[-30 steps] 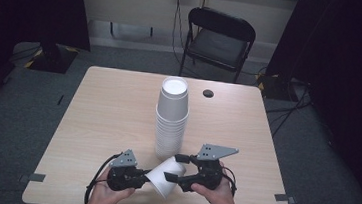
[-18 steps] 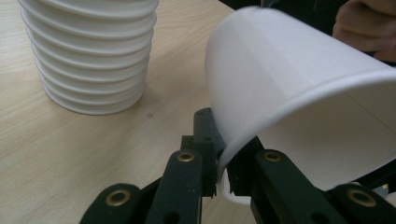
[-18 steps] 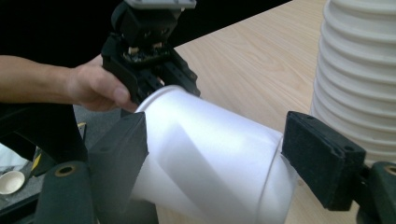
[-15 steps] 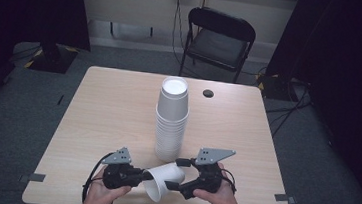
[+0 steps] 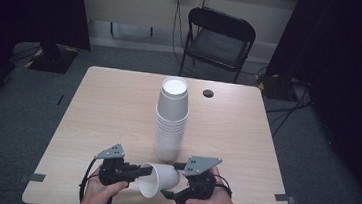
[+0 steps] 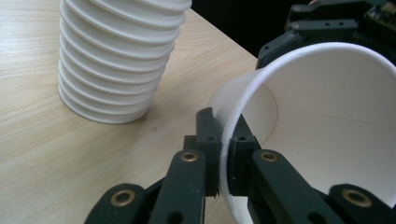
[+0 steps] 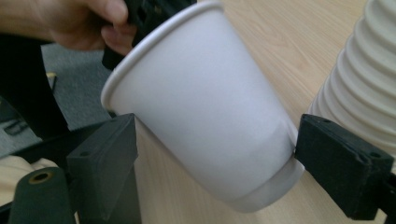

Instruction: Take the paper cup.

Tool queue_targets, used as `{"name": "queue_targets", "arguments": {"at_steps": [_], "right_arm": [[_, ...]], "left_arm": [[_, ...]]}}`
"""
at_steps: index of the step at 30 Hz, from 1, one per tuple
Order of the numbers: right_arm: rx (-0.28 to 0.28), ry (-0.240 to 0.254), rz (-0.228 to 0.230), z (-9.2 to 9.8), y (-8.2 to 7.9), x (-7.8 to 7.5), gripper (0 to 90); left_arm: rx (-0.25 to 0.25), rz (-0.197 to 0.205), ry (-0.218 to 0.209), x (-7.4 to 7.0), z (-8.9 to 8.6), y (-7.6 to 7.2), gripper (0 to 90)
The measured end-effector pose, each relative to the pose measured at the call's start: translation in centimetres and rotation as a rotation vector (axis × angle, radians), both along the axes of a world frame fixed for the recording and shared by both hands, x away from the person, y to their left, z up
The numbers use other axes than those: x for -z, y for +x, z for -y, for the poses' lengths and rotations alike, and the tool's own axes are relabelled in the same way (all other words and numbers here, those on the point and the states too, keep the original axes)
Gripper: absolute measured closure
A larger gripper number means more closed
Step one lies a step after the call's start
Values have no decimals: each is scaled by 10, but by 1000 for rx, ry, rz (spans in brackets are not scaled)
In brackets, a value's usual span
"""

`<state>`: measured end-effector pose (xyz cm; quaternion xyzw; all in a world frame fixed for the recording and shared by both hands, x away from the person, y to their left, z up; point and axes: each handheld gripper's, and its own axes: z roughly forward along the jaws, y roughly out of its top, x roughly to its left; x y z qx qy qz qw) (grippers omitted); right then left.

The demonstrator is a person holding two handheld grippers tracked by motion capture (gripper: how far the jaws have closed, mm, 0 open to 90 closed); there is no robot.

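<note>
Cup [image 6: 327,121] rim partly behind left tool [image 6: 223,154]

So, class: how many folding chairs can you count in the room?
1. The single black folding chair stands on the carpet beyond the table's far edge, near the wall. Others could be hidden in the dark sides.

Cup stack [image 5: 171,118] mid-table [image 5: 98,109], single cup [image 5: 159,179] just before it, chair [image 5: 218,40] behind table

Overhead facing forward-down; two close views share cup [image 6: 322,116]
</note>
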<state>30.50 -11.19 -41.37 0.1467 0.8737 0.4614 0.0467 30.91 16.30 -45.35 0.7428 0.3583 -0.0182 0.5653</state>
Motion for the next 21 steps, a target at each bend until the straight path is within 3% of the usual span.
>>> {"name": "queue_targets", "arguments": {"at_steps": [6,11,17,21], "right_arm": [[1,-76,92,-8,-5,4,120],[3,-164,215,-19,-12,7,99],[11,-202,248,-22,-12,13,130],[17,-190,252,-21,-12,15,146]], "left_arm": [[-6,-30,-20,0,-1,2,862],[7,-68,-64,-1,1,2,861],[11,-88,-77,-2,7,3,857],[7,-88,-97,-2,6,4,845]]}}
